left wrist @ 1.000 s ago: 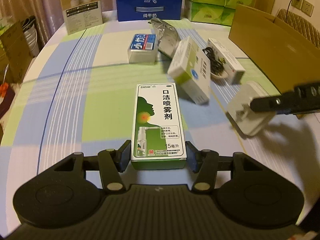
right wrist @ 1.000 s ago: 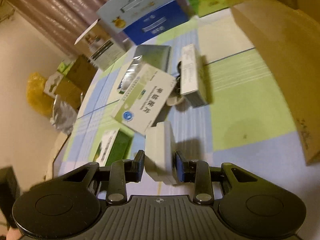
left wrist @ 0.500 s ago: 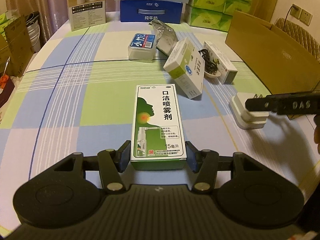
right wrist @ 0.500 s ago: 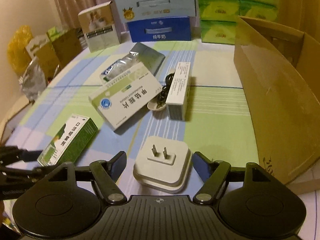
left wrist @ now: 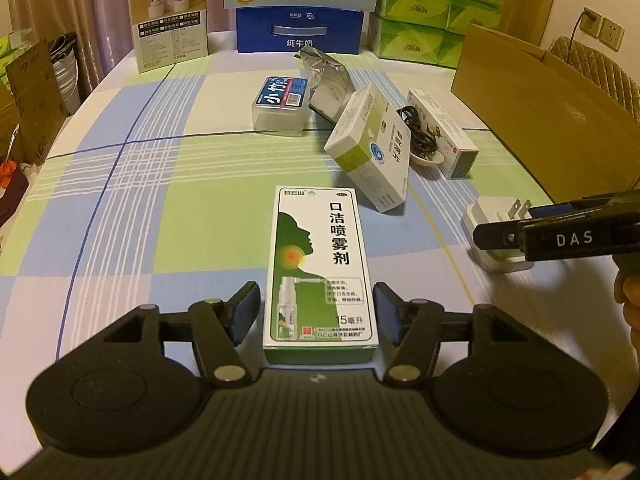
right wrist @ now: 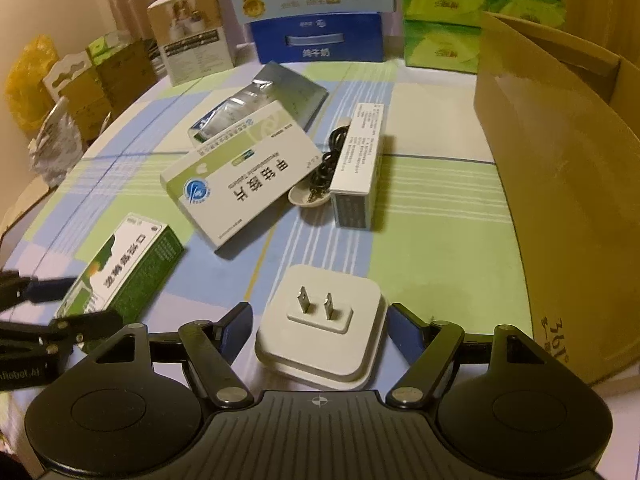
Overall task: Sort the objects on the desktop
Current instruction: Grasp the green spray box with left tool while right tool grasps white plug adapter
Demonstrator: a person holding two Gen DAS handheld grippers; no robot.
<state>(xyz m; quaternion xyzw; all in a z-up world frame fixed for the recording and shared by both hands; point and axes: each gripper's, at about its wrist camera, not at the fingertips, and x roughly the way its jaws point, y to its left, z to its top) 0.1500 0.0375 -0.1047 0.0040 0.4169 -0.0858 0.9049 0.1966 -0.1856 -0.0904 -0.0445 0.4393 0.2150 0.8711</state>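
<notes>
Checked tablecloth [left wrist: 168, 184], left gripper [left wrist: 316, 312] opening astride spray box [left wrist: 320, 272], right gripper [right wrist: 320, 326] closing, seemingly clear of charger [right wrist: 320, 320]

A table [left wrist: 168, 184] under a blue, green and white checked cloth fills both views. Lying on it: a green spray box [left wrist: 320, 272] at lower centre, a white plug adapter [right wrist: 320, 328], a tilted medicine box [right wrist: 244, 184], a clear case [left wrist: 282, 106], a foil pouch [left wrist: 328, 84] and a cardboard box [right wrist: 560, 184] at right.
</notes>
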